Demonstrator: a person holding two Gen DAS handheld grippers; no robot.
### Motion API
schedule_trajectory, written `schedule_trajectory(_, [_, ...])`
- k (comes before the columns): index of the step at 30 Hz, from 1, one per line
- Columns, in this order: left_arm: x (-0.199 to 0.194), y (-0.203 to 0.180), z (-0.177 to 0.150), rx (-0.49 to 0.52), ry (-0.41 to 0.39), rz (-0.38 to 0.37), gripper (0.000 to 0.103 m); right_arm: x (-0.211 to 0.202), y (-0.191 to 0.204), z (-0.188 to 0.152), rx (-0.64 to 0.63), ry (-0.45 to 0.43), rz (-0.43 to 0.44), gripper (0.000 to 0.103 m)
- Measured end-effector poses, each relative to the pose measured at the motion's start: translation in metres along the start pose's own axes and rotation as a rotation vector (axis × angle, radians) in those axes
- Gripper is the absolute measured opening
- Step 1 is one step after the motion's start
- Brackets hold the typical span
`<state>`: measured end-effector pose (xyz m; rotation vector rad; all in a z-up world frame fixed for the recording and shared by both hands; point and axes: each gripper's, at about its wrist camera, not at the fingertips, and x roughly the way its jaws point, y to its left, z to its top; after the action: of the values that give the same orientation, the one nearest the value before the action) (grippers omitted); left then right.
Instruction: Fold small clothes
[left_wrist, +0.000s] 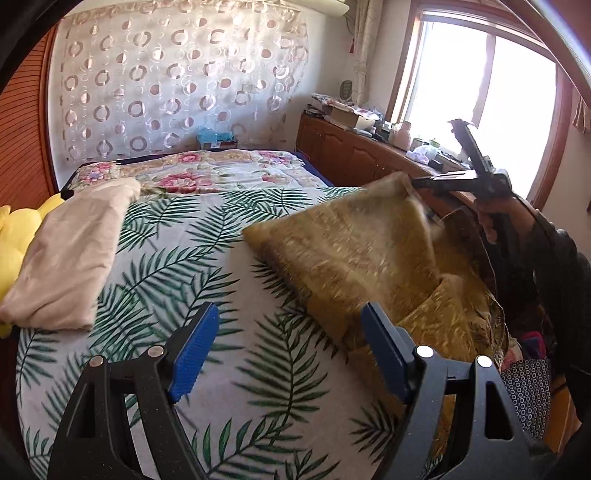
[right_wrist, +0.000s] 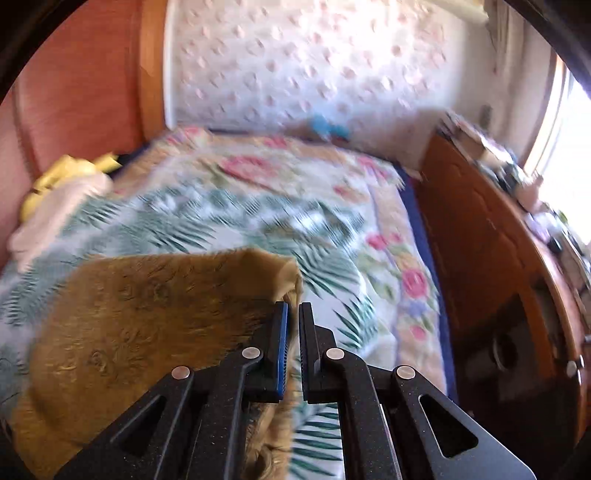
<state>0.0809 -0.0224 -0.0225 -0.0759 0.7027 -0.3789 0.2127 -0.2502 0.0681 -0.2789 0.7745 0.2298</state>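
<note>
- While the bed (left_wrist: 229, 258), under its palm-leaf cover, carries the work, a folded cream garment (left_wrist: 70, 254) already lies by its left edge.
- The mustard-gold garment (left_wrist: 354, 243) sits toward the bed's right edge, one corner lifted; the step in hand looks like drawing it out to spread flat.
- The right claw (right_wrist: 293, 314) is pressed together, pinching that raised corner.
- The left claw (left_wrist: 288, 354) stands spread and empty near the garment's low edge; next it likely needs to take a second corner.
</note>
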Motion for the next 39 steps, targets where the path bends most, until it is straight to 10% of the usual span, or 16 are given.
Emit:
schedule_trajectory(6, [0.041,-0.003,0.024,0.032,0.042,0.028,0.080,0.046,0.006,0.005,0.055,-0.005,0.076,0.059])
schedule_trajectory(25, [0.149,0.027,0.059,-0.024,0.203,0.067,0.061,0.092,-0.017,-0.019,0.011,0.106,0.301,0.062])
schedule_trajectory(30, [0.155,0.022,0.060,-0.019,0.209,0.045,0.055,0.079,-0.009,-0.012,-0.068,0.124,0.335,0.021])
schedule_trajectory(32, [0.155,0.022,0.061,-0.028,0.211,0.022,0.037,0.074,-0.006,-0.012,-0.098,0.119,0.334,0.010])
schedule_trajectory(34, [0.156,0.021,0.062,-0.038,0.219,0.009,0.013,0.063,-0.007,-0.013,-0.118,0.077,0.325,0.008])
schedule_trajectory(39, [0.110,0.002,0.077,-0.006,0.134,-0.048,0.007,0.002,-0.015,-0.014,-0.073,-0.106,0.321,0.007])
